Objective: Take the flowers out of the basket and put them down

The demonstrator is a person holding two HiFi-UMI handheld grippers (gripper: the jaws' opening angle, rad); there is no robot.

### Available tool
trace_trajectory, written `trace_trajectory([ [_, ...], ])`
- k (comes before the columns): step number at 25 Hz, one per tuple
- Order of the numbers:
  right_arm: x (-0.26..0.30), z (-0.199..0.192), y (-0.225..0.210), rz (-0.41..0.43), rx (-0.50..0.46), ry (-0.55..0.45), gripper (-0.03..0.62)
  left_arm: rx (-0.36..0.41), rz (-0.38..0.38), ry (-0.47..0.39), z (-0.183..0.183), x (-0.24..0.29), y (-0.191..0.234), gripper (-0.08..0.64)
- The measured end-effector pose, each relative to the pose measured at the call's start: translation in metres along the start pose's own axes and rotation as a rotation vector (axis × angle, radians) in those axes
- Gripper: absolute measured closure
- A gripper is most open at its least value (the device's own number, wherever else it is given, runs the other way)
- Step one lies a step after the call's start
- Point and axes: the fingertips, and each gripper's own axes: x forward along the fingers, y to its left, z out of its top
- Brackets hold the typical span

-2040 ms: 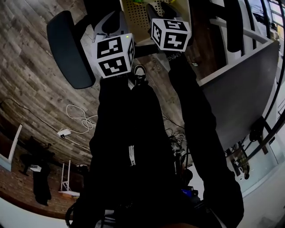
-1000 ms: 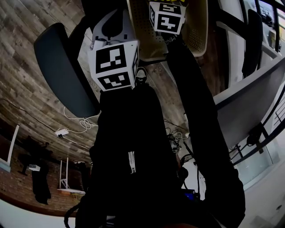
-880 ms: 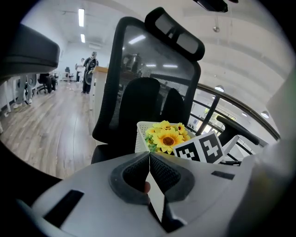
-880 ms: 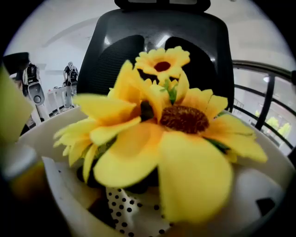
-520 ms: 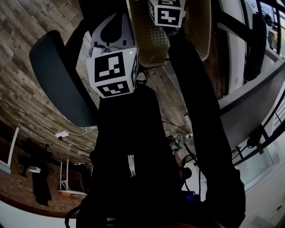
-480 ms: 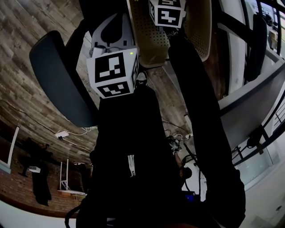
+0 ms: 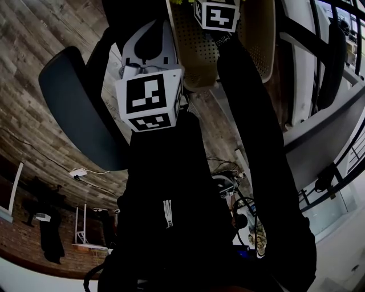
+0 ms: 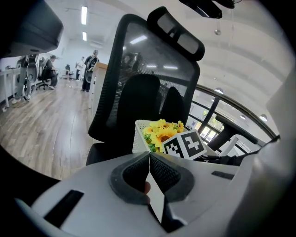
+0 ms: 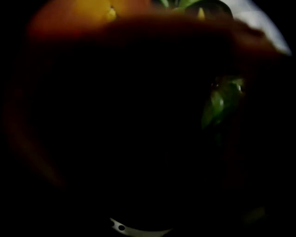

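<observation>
A cream perforated basket (image 7: 197, 48) sits on a dark office chair; in the left gripper view it (image 8: 140, 139) holds yellow sunflowers (image 8: 162, 132). My right gripper reaches into the basket from above, and only its marker cube (image 7: 217, 15) (image 8: 185, 144) shows. Its own view is nearly black, pressed among an orange petal (image 9: 92, 11) and green leaves (image 9: 217, 102). Its jaws are opening; whether anything lies between them is hidden. My left gripper (image 7: 147, 40) hangs just left of the basket, its pads (image 8: 134, 173) closed together on nothing (image 8: 149, 159).
The chair's tall mesh back (image 8: 152, 69) rises behind the basket, and its dark seat (image 7: 80, 108) spreads to the left. A desk edge (image 7: 319, 131) runs on the right. Cables (image 7: 82, 171) lie on the wood floor. People stand far off (image 8: 88, 69).
The right gripper's cube has moved forward and up into the basket, which came into view. The left gripper has drifted slightly right and down and stayed shut.
</observation>
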Motion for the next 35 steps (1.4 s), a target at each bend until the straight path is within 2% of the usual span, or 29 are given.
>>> trace_trajectory([
  [5, 0.0, 0.01, -0.001, -0.012, 0.013, -0.045, 0.035, 0.022, -0.004, -0.014, 0.006, -0.001, 0.001, 0.557],
  [10, -0.012, 0.017, 0.008, -0.016, 0.093, -0.106, 0.037, 0.033, 0.019, -0.039, 0.017, -0.007, 0.007, 0.557],
  [15, -0.014, 0.012, 0.013, -0.006, 0.071, -0.097, 0.037, 0.05, 0.019, -0.045, 0.015, -0.015, 0.002, 0.557],
  [23, -0.028, 0.014, 0.01, -0.054, 0.07, -0.16, 0.037, 0.051, 0.024, -0.047, 0.015, -0.019, 0.006, 0.557],
  [35, -0.081, 0.066, 0.014, -0.128, 0.03, -0.395, 0.037, 0.068, 0.031, -0.071, 0.025, -0.029, 0.005, 0.558],
])
